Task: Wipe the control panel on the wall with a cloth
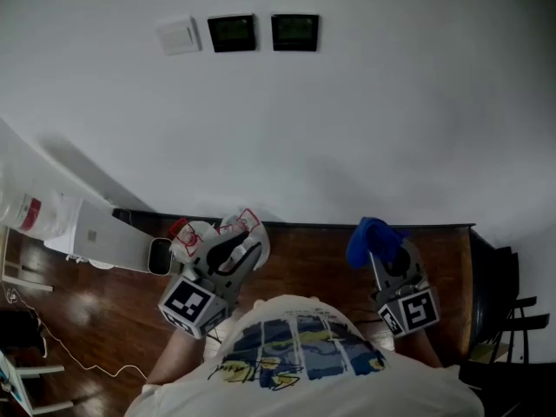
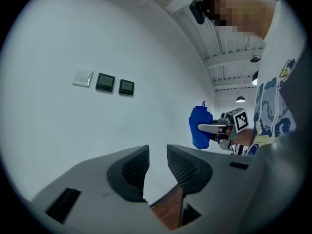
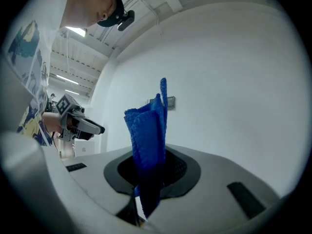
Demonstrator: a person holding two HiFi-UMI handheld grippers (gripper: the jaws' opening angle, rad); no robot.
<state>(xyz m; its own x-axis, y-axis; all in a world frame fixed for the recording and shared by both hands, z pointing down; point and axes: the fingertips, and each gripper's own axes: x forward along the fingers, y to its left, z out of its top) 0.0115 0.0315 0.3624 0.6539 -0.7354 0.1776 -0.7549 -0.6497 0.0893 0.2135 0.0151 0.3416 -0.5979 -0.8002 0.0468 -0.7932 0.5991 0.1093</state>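
Two black control panels (image 1: 232,33) (image 1: 294,32) sit high on the white wall, beside a white switch (image 1: 178,36). The left gripper view shows them too: panels (image 2: 105,82) (image 2: 126,87) and switch (image 2: 82,77). My right gripper (image 1: 382,252) is shut on a folded blue cloth (image 1: 372,237), low near the floor line and well below the panels. In the right gripper view the cloth (image 3: 146,130) stands upright out of the gripper (image 3: 151,165), partly hiding a panel (image 3: 171,102). My left gripper (image 1: 221,234) (image 2: 157,152) is open by a narrow gap, with nothing in it.
A white box-like unit (image 1: 100,235) leans by the wall at left on the brown wooden floor (image 1: 304,263). A cable (image 1: 78,359) trails across the floor. Black chair frames (image 1: 506,307) stand at the right edge. A dark skirting (image 1: 313,225) runs along the wall's foot.
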